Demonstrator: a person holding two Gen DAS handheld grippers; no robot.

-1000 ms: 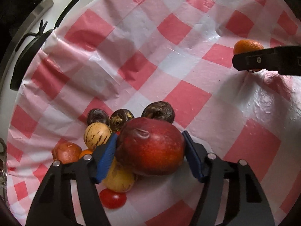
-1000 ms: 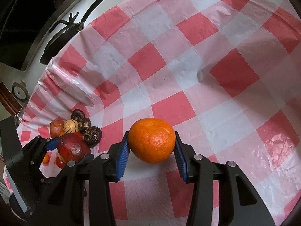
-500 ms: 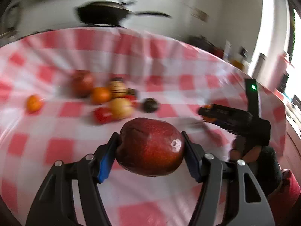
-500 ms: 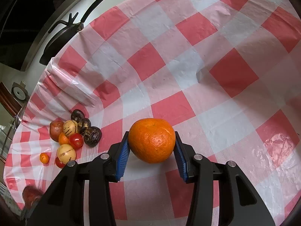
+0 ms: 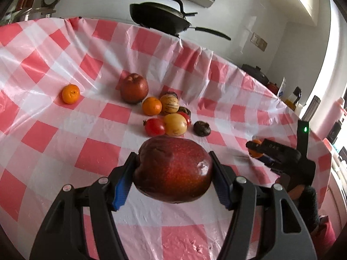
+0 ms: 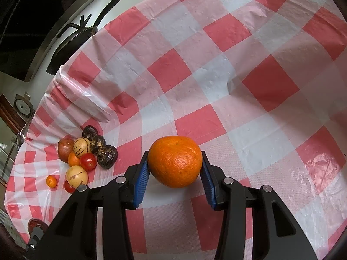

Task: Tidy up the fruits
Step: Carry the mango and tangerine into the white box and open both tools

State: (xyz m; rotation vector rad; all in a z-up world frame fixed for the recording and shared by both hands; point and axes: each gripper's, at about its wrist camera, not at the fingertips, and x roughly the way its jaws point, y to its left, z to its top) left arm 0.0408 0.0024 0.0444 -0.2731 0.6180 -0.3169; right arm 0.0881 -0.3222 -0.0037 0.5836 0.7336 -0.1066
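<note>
My left gripper is shut on a big dark red apple, held above the checked cloth. Beyond it lies a cluster of fruit: a second red apple, a small orange, a striped yellow fruit, a plain yellow fruit, a tomato and a dark wrinkled fruit. A lone small orange sits to the left. My right gripper is shut on a large orange, low over the cloth. The same cluster lies at that view's left.
A red-and-white checked tablecloth covers the table. A black frying pan hangs past the far edge. The right gripper and a gloved hand show at the left view's right side. Bottles stand along the far right.
The left gripper has carried the red apple away from the fruit cluster, rolled and drawn back, so the cluster now lies further off. The right gripper and its orange have stayed still.
</note>
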